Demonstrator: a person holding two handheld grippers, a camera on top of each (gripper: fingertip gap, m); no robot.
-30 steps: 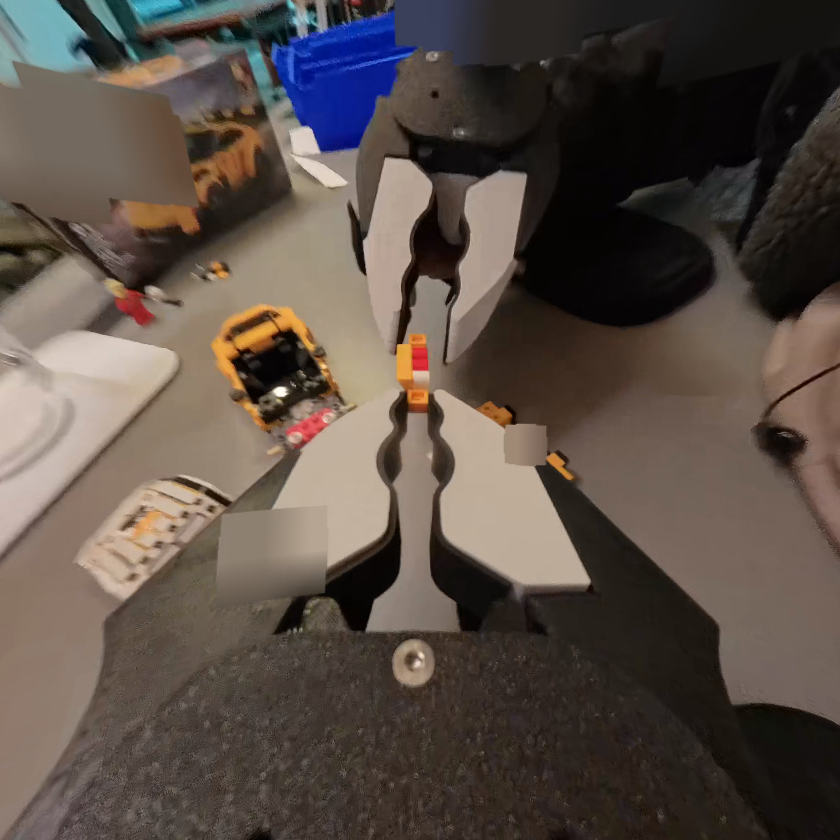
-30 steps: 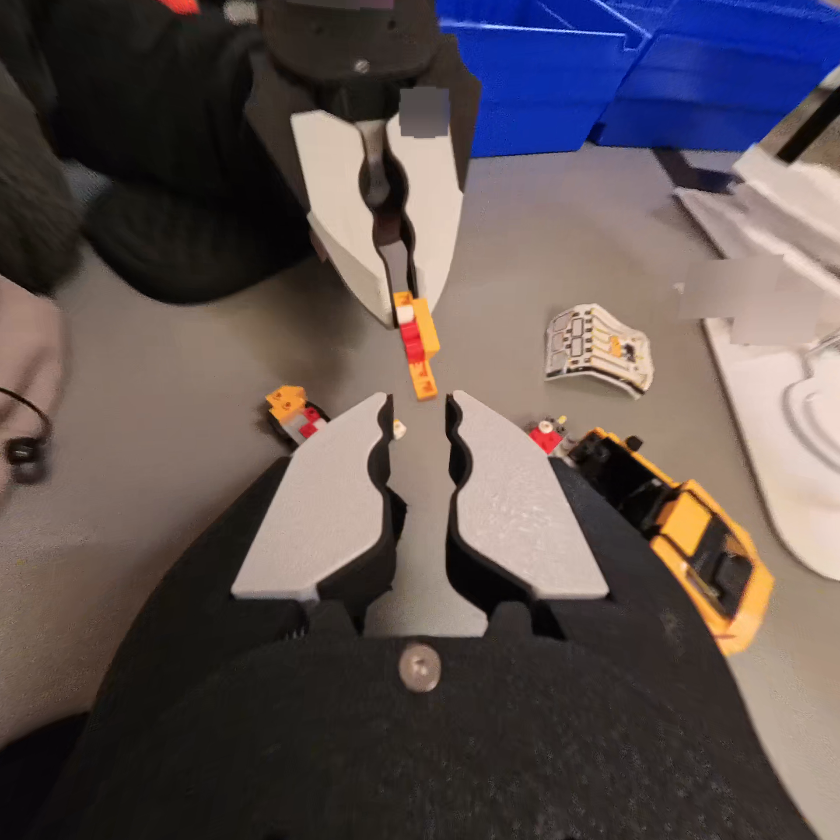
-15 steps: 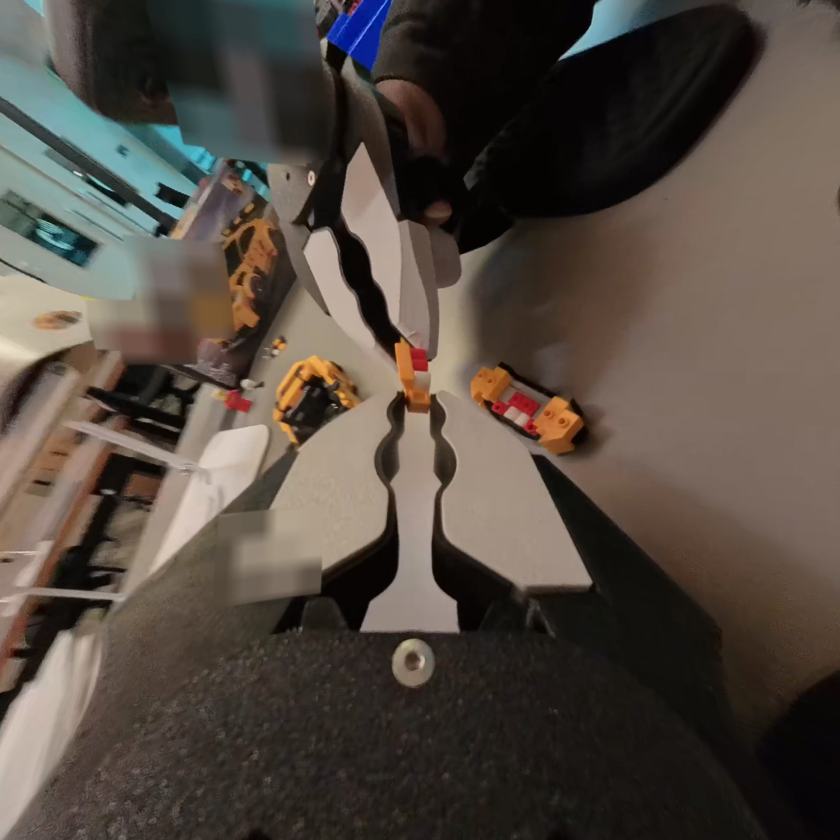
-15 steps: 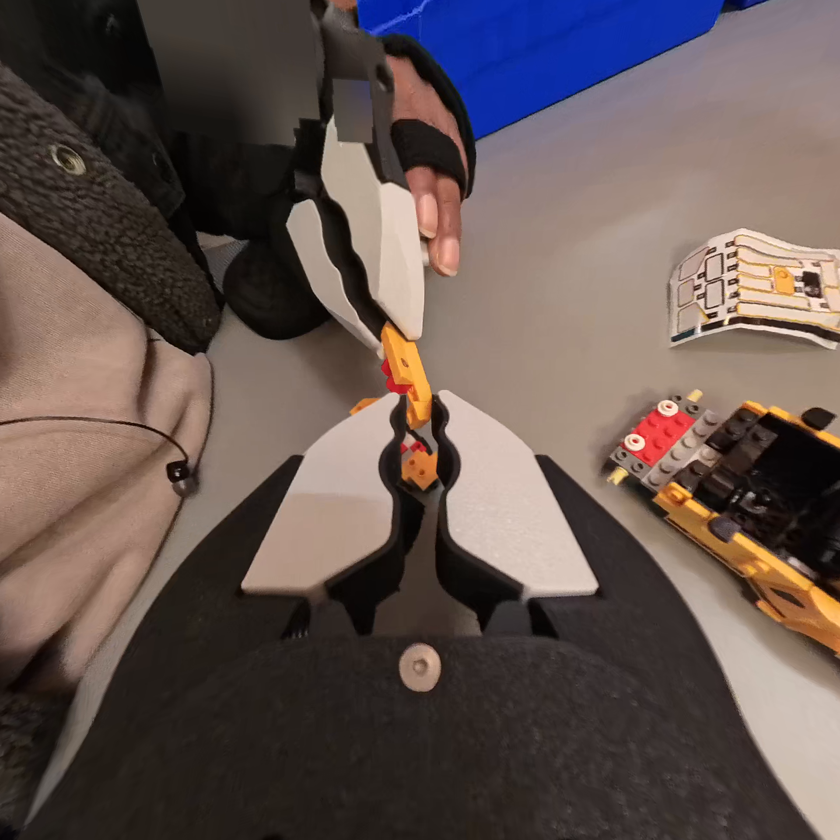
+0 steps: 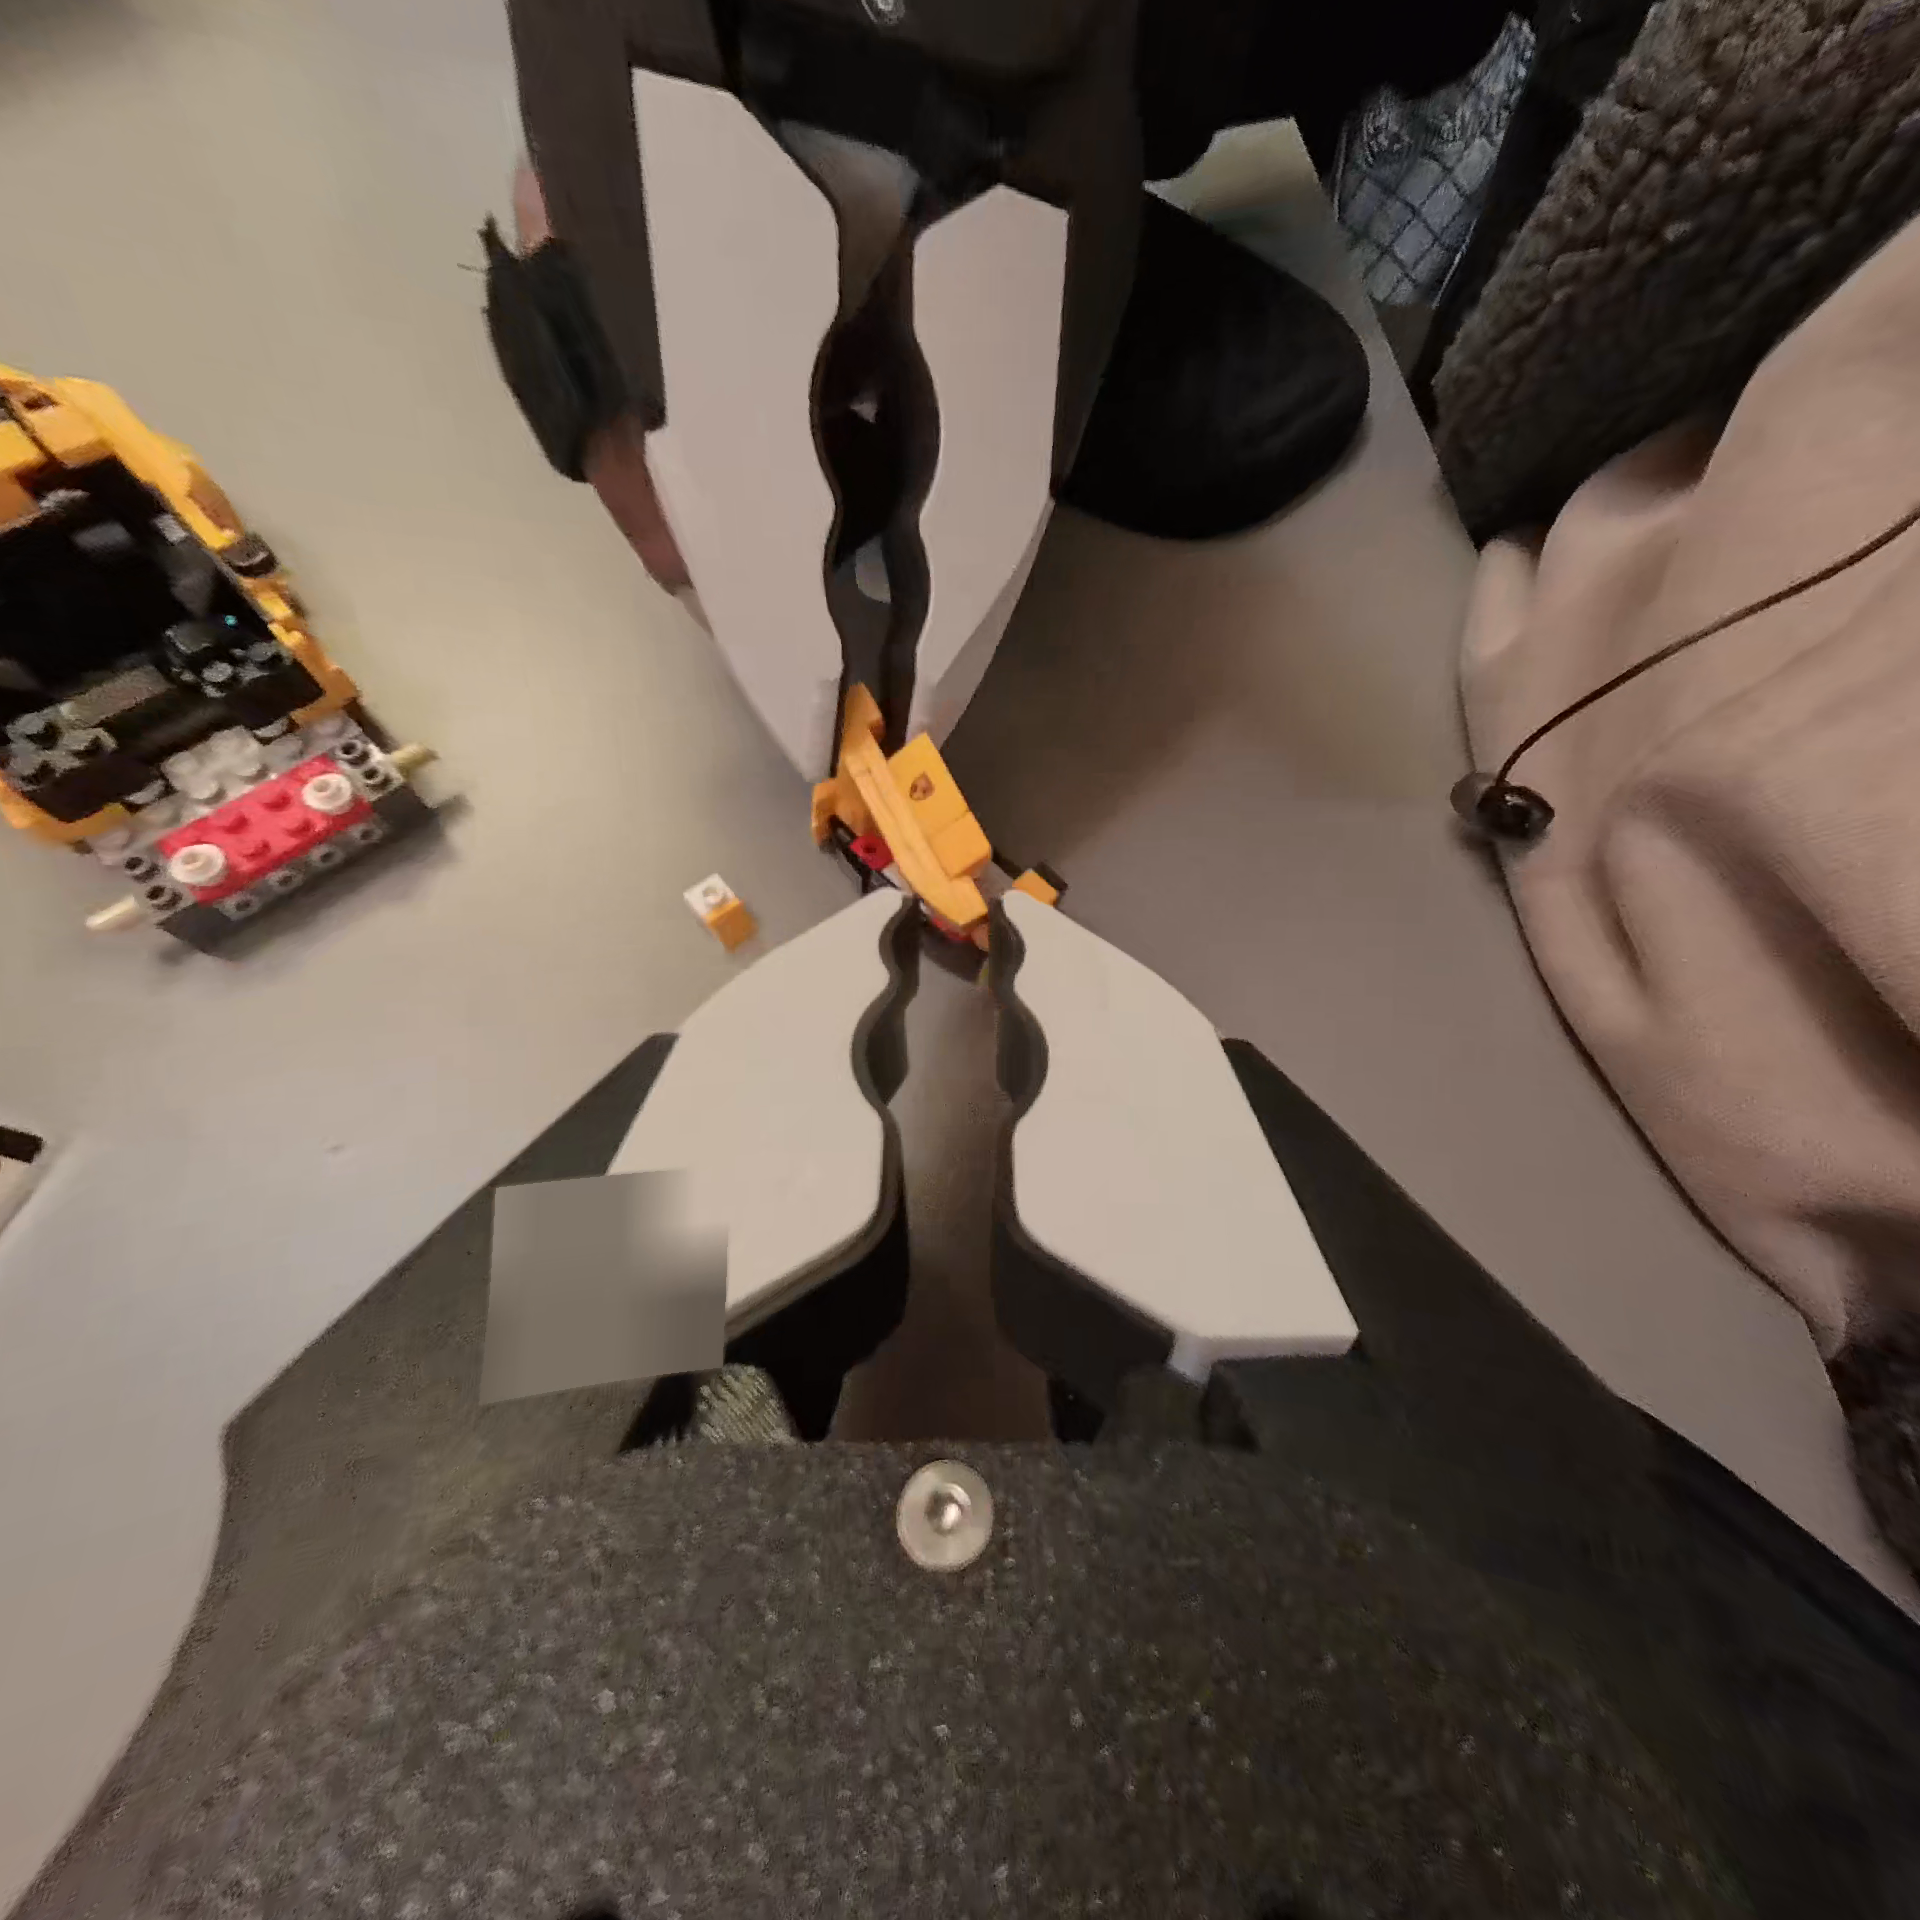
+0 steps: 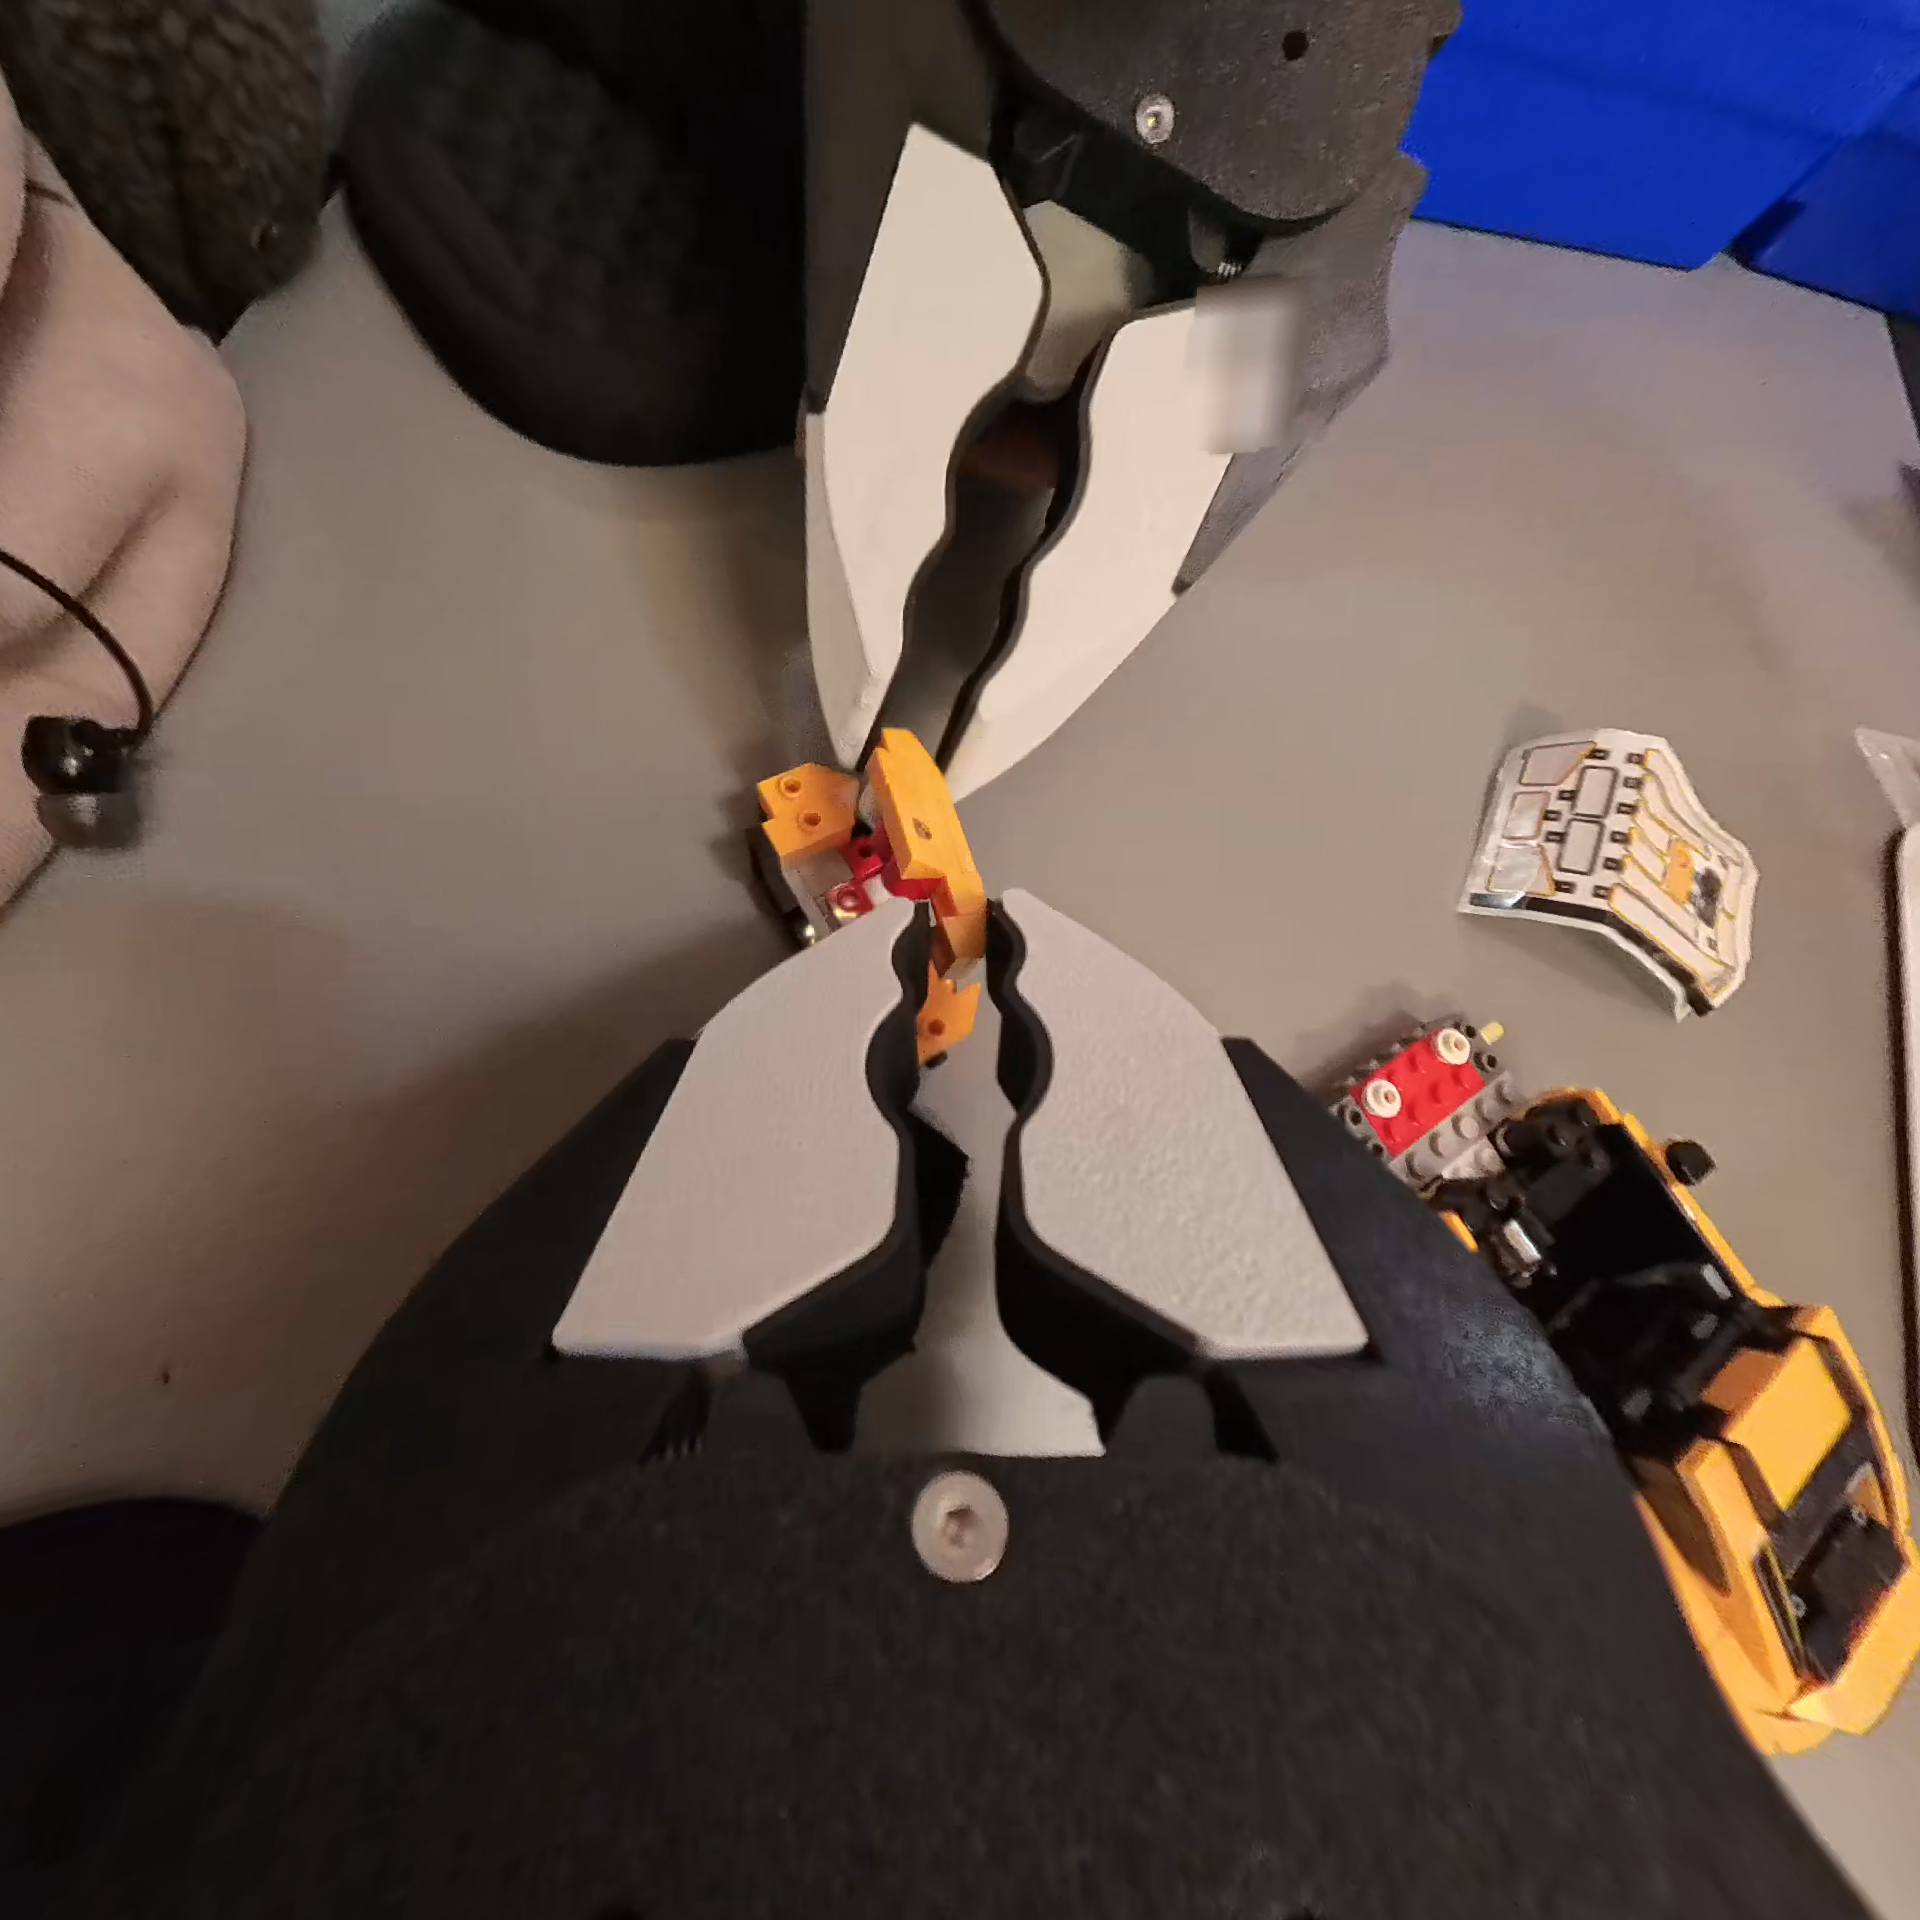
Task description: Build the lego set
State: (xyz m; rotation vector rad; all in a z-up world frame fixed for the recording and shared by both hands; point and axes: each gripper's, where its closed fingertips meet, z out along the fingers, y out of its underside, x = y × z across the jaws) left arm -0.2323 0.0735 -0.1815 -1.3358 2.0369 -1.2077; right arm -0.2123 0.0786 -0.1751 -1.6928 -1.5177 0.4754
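A small orange-and-red lego sub-assembly (image 5: 914,821) hangs between both grippers, just above the grey table. My left gripper (image 5: 951,914) is shut on its red-and-orange end. My right gripper (image 6: 951,925) is shut on the other end of the sub-assembly (image 6: 925,842). Each gripper shows in the other's view, tip to tip: the right one (image 5: 883,717) in the left wrist view, the left one (image 6: 904,748) in the right wrist view. A second orange, grey and red lego piece (image 6: 805,831) lies on the table right under them.
The part-built orange and black lego car (image 5: 156,675) lies to one side, also in the right wrist view (image 6: 1662,1351). A loose small orange brick (image 5: 720,909) lies near my left fingertips. There is a sticker sheet (image 6: 1610,862), blue bins (image 6: 1662,104), and a person's clothing (image 5: 1714,727) close by. The tips of both grippers are at nearly the same place. The loose small orange brick (image 5: 720,909) is about equally far from each gripper, around 4 cm.
My right gripper, open a second ago, has closed on the free end of the sub-assembly that my left gripper kept holding. Both grippers have tilted and come down nearer the table.
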